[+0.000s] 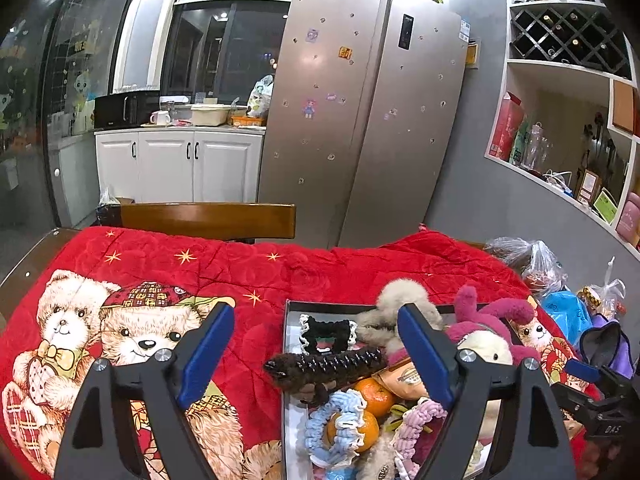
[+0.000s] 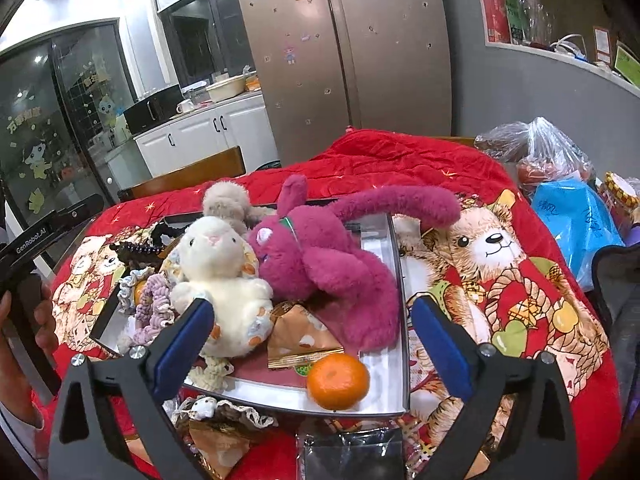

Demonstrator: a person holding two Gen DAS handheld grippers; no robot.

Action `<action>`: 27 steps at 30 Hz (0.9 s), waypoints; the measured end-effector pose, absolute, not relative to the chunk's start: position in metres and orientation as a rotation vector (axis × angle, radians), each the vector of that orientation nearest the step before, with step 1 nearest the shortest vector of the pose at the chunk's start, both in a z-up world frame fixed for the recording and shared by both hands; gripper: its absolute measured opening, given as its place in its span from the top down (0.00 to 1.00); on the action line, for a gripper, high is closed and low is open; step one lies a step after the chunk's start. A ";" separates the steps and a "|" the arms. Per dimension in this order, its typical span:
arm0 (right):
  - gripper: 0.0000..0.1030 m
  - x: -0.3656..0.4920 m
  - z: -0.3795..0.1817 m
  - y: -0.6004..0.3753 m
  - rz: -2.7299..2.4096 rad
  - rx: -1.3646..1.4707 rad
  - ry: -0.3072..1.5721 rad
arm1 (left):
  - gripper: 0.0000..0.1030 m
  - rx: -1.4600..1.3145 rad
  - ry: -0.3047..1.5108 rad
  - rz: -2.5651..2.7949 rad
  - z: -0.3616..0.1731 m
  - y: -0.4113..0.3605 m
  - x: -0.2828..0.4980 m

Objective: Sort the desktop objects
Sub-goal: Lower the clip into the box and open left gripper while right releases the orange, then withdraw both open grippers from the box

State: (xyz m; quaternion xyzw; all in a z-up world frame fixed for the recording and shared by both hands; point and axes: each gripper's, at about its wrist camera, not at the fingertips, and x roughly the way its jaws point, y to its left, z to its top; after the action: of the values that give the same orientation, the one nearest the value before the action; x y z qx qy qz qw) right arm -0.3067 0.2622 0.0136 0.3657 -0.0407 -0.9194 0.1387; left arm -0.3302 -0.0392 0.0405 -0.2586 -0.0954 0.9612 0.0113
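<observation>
Red plush blanket point(image 2: 400, 160) covers the tabletop where your two tools hover over an overfull tray point(image 2: 384, 396). Your right tool point(image 2: 312, 316) is spread wide and grips nothing; your left tool point(image 1: 316, 340) is likewise wide apart and empty, its far finger over the tray's heap.

The tray holds a magenta plush rabbit point(image 2: 332, 264) at 12 o'clock in the right wrist view, a cream plush bunny point(image 2: 224, 280) at 10 o'clock touching it, a grey plush point(image 2: 230, 200) behind, a snack packet point(image 2: 300, 336) near centre, and a tangerine point(image 2: 338, 380) at 6 o'clock by the near rim. The left wrist view adds a dark hair claw point(image 1: 328, 368), a black frilled scrunchie point(image 1: 328, 334), a blue scrunchie point(image 1: 332, 424) looped about another tangerine, and a pink scrunchie point(image 1: 420, 420).

Watch the round fruit (it looks ready to roll): a nudge from either finger could send it over the rim. Closing on the magenta rabbit may drag the bunny leaning on it, and its long ear point(image 2: 400, 200) drapes past the tray's wall. A second snack packet point(image 2: 220, 440) lies outside, at 7 o'clock.
</observation>
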 end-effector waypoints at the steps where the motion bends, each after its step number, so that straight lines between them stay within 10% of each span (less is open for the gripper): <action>1: 0.03 -0.307 0.013 0.263 -2.662 1.061 -0.121 | 0.17 -0.807 -0.302 2.996 0.040 -0.040 -0.331; 27: 0.00 -0.271 0.071 0.254 -2.728 0.872 0.030 | 0.17 -0.703 -0.093 3.026 0.085 -0.022 -0.294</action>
State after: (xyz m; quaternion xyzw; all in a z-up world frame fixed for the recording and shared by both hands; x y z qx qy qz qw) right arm -0.2710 0.2540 0.0711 0.3015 0.0105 -0.9433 0.1384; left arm -0.2935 -0.0221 0.0851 -0.2262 -0.0299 0.9735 0.0167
